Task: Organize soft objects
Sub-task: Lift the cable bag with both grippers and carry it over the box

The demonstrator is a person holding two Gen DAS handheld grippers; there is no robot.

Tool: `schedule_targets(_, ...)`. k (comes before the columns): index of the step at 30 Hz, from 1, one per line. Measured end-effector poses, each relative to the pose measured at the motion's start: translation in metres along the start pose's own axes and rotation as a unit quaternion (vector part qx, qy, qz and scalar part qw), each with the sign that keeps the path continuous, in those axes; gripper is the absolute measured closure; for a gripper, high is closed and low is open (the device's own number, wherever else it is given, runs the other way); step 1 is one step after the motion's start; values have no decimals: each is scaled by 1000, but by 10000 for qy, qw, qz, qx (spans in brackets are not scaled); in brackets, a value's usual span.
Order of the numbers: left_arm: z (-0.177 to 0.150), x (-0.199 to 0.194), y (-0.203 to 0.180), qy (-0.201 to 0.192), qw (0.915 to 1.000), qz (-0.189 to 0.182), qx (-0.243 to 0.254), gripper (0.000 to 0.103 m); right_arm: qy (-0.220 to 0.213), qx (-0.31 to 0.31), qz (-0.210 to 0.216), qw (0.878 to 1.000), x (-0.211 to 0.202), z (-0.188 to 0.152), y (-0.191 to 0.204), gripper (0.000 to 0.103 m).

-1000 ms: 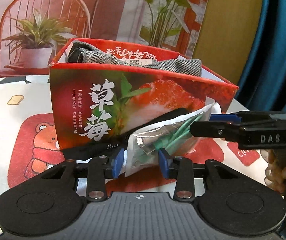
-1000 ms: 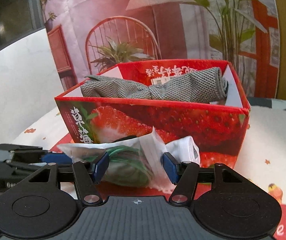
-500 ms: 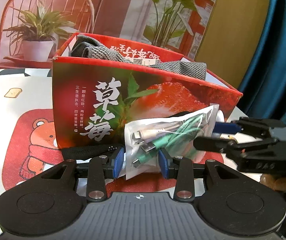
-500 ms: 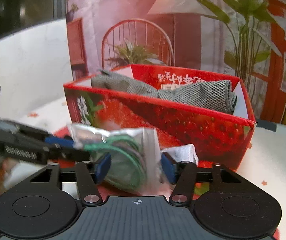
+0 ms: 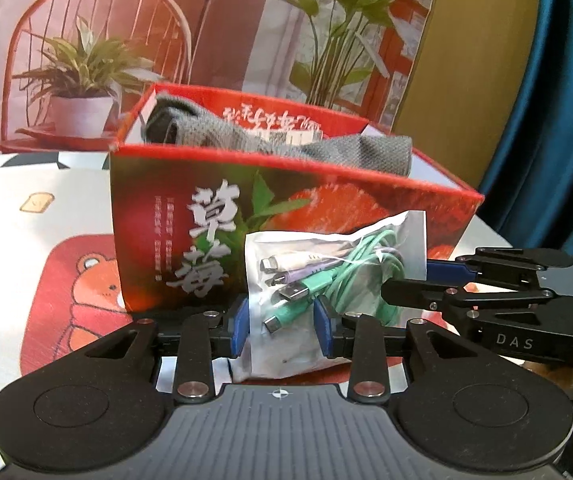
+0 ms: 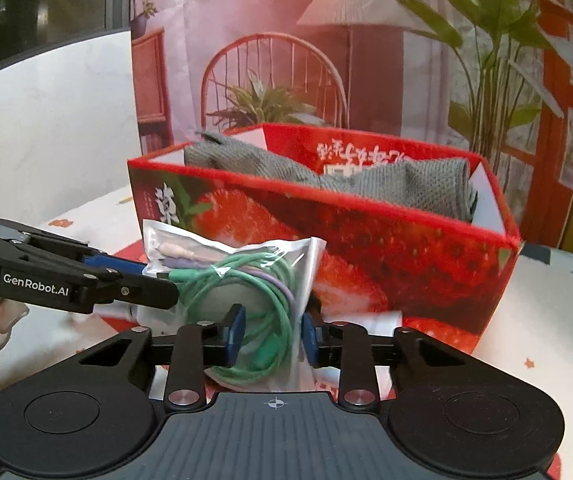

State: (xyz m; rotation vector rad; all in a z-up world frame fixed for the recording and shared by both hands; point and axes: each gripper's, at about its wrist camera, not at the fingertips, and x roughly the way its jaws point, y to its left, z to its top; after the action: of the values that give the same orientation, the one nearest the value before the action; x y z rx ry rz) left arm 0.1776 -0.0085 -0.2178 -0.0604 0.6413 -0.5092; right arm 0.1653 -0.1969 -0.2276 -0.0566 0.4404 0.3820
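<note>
The left tool [image 5: 282, 328] has its blue pads [image 5: 237, 330] against the lower end of a clear plastic bag of cables [image 5: 326, 276], pinching it while the jaws close a little further. The right tool [image 6: 272, 334] is closing on the other end of the same bag, its pads pressing into the plastic around the green cable coil [image 6: 246, 300]. From the left wrist camera, the right tool reaches in from the right side, and its blue finger lies behind the bag's edge. The bag hangs between the two tools, lifted just in front of the red strawberry box [image 5: 286, 216]. A grey knitted cloth [image 6: 366, 176] lies inside the box, draped along its near wall. The box stands on a surface covered with a white cloth [image 5: 46, 216] printed with a red bear. Behind it hangs a backdrop [image 6: 326, 40] picturing a chair and plants.
</note>
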Motion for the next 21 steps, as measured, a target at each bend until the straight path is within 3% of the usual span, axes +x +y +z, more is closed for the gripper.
schedule_targets(10,19,-38,-12,-431,9988,-61,208,67,-424,-73,-11,9991,-34,29,6,78)
schedule_targets(21,70,-60,-22,-948,9951,-162,245,67,-863,-138,12,9962,-51,82,2,78)
